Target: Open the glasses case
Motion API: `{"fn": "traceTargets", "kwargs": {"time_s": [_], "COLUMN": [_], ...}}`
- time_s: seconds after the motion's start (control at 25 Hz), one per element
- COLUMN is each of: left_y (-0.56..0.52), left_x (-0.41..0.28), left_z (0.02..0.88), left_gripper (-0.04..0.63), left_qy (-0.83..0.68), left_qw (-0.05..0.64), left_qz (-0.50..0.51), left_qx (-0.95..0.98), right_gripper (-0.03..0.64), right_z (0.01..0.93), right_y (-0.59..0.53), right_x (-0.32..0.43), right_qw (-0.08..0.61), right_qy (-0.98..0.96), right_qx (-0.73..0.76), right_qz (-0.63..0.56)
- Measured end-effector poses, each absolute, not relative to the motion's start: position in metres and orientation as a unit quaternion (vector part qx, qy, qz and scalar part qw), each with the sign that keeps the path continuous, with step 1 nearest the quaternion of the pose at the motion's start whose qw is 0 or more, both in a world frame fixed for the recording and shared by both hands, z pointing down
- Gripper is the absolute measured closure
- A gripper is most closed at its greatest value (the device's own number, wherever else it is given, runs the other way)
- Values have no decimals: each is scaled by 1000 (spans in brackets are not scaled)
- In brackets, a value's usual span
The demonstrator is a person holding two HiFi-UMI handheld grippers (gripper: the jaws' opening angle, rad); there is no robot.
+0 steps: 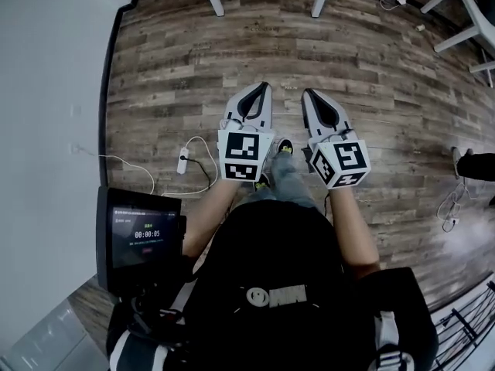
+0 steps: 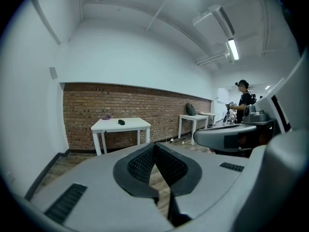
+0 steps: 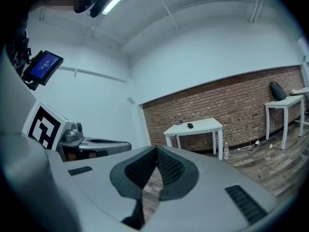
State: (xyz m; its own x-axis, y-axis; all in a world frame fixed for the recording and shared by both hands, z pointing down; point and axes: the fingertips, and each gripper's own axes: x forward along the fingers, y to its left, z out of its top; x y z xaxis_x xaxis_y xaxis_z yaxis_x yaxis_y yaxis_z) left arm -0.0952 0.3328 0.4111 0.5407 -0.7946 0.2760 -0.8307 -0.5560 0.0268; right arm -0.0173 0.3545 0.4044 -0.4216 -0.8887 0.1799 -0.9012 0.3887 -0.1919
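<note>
A small dark case-like object (image 2: 121, 122) lies on a white table (image 2: 130, 126) against the brick wall, far ahead of both grippers. It shows too in the right gripper view (image 3: 190, 125), on the same table (image 3: 205, 127). A small purple thing (image 2: 105, 117) lies beside it. My left gripper (image 1: 264, 88) and right gripper (image 1: 306, 93) are held side by side over the wooden floor, both shut and empty. Their jaws meet tip to tip in the left gripper view (image 2: 154, 145) and the right gripper view (image 3: 156, 149).
A second white table (image 2: 195, 118) with a dark bag (image 2: 190, 109) stands further right, a person (image 2: 243, 100) beyond it. A bottle (image 3: 225, 151) stands on the floor by the near table. A power strip with cables (image 1: 183, 161) lies left; a tablet (image 1: 139, 238) hangs at my left side.
</note>
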Motion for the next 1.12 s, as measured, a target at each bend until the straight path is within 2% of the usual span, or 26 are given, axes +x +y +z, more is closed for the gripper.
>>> {"fn": "traceTargets", "kwargs": {"time_s": [0.44,0.8,1.12], "left_y": [228,132,123], "left_x": [-61,-69,-62], "left_z": [401,426,415], "left_gripper": [595,595,595], "left_qy": [-489,-489,-485], "left_qw": [77,103,89], "left_qz": [124,144,131], "left_qx": [860,854,860], "right_gripper": [612,612,612], "right_z": [405,424,418], "right_y": [253,151,146], "right_x": [23,18,22], "right_qw": [11,26,26], "right_qy": [-842,-841,-840], "right_qx": [520,515,519], "right_qz": [145,167,154]}}
